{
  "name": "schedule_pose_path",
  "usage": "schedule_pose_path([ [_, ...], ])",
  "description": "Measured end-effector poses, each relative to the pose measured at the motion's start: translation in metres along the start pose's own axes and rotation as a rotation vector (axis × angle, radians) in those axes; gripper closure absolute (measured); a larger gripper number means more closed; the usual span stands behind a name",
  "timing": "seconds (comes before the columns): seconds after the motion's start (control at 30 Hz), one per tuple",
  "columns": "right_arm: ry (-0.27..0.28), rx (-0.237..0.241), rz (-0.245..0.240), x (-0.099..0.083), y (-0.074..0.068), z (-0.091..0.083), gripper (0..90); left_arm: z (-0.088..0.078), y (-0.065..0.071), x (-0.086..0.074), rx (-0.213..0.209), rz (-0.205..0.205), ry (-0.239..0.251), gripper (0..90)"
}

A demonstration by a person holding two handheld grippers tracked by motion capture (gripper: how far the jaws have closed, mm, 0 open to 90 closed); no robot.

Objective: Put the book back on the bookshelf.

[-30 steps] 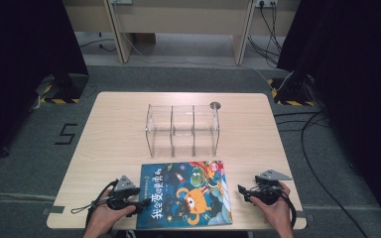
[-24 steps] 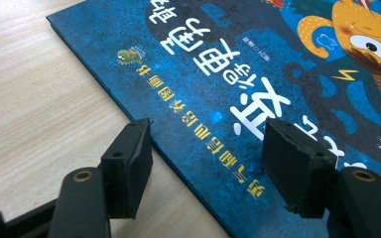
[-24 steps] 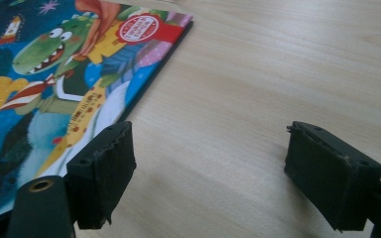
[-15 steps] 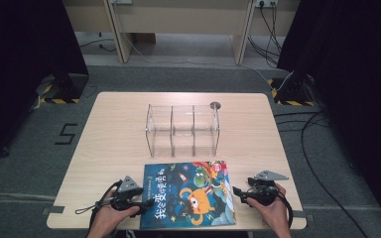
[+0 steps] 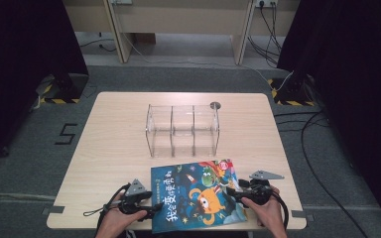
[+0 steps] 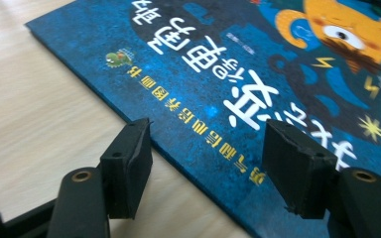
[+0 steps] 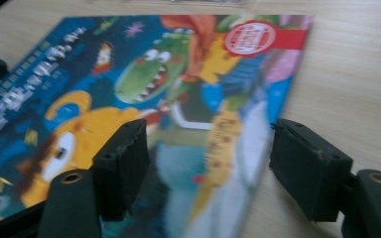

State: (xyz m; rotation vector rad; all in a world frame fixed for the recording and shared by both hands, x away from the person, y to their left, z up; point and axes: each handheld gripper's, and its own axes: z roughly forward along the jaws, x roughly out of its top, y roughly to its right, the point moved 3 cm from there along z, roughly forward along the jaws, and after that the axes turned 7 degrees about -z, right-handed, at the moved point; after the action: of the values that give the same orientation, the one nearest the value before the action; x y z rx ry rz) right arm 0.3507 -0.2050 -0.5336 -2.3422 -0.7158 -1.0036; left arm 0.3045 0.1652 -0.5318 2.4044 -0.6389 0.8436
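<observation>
Clear divider rack (image 5: 182,130) beyond book (image 5: 196,194)

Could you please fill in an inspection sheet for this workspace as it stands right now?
Surface: light wooden table, bare apart from the items below.
Job's things: picture book lying flat, cover up, at the near edge; clear three-compartment organiser behind it, nothing seen inside.
Clutter: small round disc beside the organiser's far right corner.
Grippers: left hand-held gripper straddles the book's left edge, jaws apart; right hand-held gripper straddles the right edge, jaws just been closing, pads not yet pressing.
Cables: gripper cable trailing off the right hand; black leads on the floor.
Surroundings: grey carpet, dark curtains, desk legs beyond.
</observation>
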Motion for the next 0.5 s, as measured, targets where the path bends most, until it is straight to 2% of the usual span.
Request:
schedule_pose_path([
  [0.1,0.004,-0.006,0.026,0.0006,0.0011,-0.0004,30.7,0.0004,0.0012,-0.0001,0.009,0.007,-0.001,35.6],
  [0.2,0.02,0.013,0.11,0.0008,0.0025,-0.0013,30.1,0.0007,0.002,0.0001,0.011,0.01,-0.004,35.5],
  [0.3,0.034,0.011,0.145,0.0009,0.0008,-0.0008,27.3,0.0016,0.0037,0.0004,0.02,0.036,-0.013,34.3],
  [0.37,0.062,0.022,0.2,0.0,0.0022,-0.0012,27.4,0.0017,0.0039,0.0,0.02,0.035,-0.009,34.1],
  [0.4,0.088,0.037,0.242,-0.0021,0.0039,-0.0021,28.2,0.0017,0.0037,-0.0002,0.017,0.03,-0.006,33.8],
  [0.5,0.117,0.063,0.286,-0.0053,0.0063,-0.0041,28.8,0.0014,0.0018,0.0002,-0.002,0.018,-0.002,33.3],
])
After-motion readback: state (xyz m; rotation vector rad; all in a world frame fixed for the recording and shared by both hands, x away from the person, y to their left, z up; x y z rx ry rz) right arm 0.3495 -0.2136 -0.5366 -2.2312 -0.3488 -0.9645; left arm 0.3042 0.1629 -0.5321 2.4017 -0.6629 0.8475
